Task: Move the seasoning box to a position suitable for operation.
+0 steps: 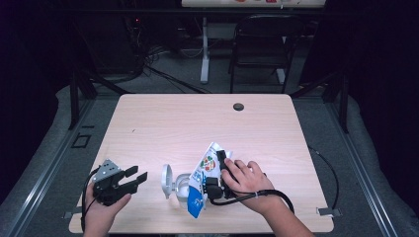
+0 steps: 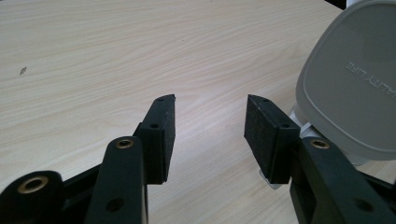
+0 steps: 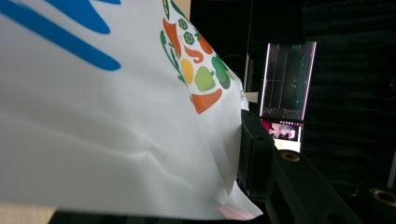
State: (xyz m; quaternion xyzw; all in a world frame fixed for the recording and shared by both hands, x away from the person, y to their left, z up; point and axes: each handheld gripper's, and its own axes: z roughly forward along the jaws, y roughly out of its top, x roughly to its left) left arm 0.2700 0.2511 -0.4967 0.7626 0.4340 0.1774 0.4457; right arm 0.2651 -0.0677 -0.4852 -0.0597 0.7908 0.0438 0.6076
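1. The right gripper (image 1: 216, 178) grasps a white packet (image 1: 201, 182) printed with blue shapes and small vegetables, and holds it tilted over the open white container (image 1: 181, 186) near the front edge of the table (image 1: 163, 123).
2. The left gripper (image 1: 129, 178) rests to the left of the container, its jaws apart with nothing between them.
3. I judge the step in hand is pouring or emptying the packet into the container; the next move calls for more tilt, with the mouth staying above the opening.
4. The left gripper view shows the container's grey lid (image 2: 355, 84) standing up, just beside one of the jaws.
5. The right gripper view shows the packet's print (image 3: 196, 65) close up, its lower corner (image 3: 233, 205) by one jaw.
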